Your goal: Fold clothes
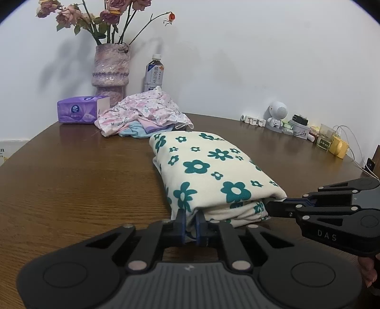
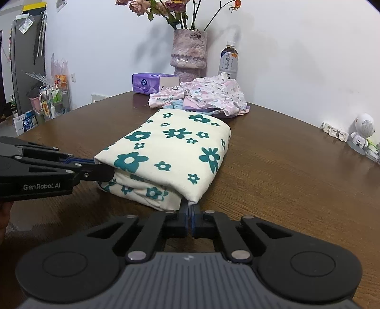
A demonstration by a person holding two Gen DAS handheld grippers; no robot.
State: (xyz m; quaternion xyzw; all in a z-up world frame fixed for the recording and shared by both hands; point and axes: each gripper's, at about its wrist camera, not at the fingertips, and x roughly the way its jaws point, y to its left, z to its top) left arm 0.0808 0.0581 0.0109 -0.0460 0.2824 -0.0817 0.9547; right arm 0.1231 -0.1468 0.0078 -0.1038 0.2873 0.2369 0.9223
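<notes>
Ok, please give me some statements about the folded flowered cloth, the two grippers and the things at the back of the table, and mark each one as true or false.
1. The left gripper is shut on a near corner of the flowered cloth. True.
2. The right gripper hangs open above the table. False: it is shut on the cloth's other near corner.
3. The flowered cloth is spread flat in one layer. False: it is folded into a thick bundle.
4. A pile of pink clothes lies behind the flowered cloth. True.
5. The vase is empty. False: it holds dried flowers.
6. A bottle stands beside the vase. True.
</notes>
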